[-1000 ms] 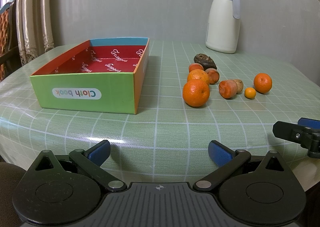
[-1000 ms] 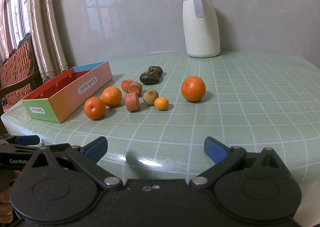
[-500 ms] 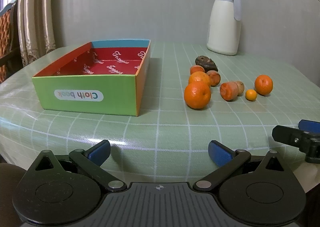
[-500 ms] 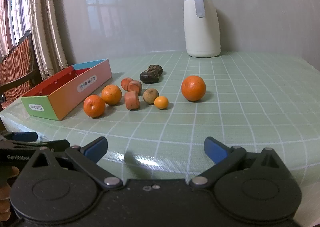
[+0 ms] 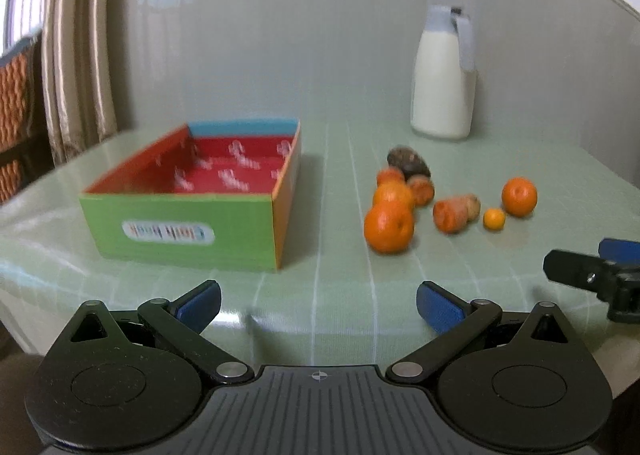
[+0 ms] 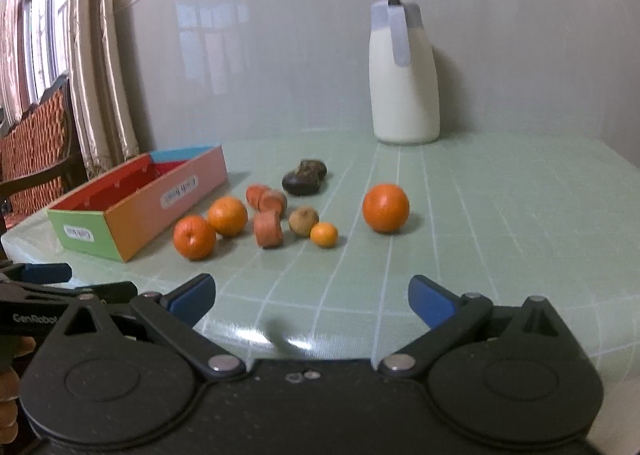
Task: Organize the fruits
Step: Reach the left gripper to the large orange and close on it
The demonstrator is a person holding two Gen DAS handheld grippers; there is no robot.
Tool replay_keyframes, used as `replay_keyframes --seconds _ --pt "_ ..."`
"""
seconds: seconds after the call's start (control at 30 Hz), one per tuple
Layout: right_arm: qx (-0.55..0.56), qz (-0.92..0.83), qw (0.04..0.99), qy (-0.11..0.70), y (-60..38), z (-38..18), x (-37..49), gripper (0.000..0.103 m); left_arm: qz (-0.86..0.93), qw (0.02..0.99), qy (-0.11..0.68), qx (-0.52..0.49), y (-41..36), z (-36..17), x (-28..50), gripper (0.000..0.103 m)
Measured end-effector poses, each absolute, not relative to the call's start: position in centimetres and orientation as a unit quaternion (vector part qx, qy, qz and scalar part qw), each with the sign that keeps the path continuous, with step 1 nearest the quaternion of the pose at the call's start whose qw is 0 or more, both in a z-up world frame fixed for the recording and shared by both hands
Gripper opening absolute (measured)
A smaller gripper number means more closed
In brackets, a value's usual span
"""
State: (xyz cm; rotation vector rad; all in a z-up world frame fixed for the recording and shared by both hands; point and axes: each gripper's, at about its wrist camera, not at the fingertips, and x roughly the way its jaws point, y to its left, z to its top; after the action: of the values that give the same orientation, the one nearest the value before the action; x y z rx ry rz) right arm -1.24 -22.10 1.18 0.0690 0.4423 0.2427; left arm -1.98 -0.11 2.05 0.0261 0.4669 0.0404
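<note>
table (image 6: 500, 195) — fruits (image 6: 264, 215) beyond both gaping grippers (image 6: 310, 297).

Soft daylight comes in from the window (image 6: 38, 15) on the far left, and both views are smeared by motion blur, with the box label (image 5: 168, 233) unreadable. A white glare patch sits on the near worktop (image 6: 256, 335). Fruits cast faint shadows rightward; fisheye bending curves the wall edges, corners dark

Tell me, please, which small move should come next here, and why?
Probably ease the left claw forward toward the nearest orange. Both claws are open and hold nothing, the box has no fruit in it, and that orange lies closest to the box.
</note>
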Motion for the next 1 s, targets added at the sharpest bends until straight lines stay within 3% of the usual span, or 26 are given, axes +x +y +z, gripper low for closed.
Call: replay_keyframes --seconds 0.1,0.57,1.0 --pt "0.034 0.119 0.968 0.216 -22.1 1.3 -1.2 0.103 0.023 0.978 0.208 0.020 -0.2 2.8 -2.5 0.103" --pt "0.051 0.113 0.970 0.209 -22.3 1.7 -1.0 0.103 0.012 0.971 0.235 0.033 -0.7 3.7 -1.6 0.103" --pt "0.125 0.054 0.967 0.214 -25.7 2.1 0.4 0.103 -0.022 0.970 0.230 0.074 -2.6 3.9 0.3 0.103"
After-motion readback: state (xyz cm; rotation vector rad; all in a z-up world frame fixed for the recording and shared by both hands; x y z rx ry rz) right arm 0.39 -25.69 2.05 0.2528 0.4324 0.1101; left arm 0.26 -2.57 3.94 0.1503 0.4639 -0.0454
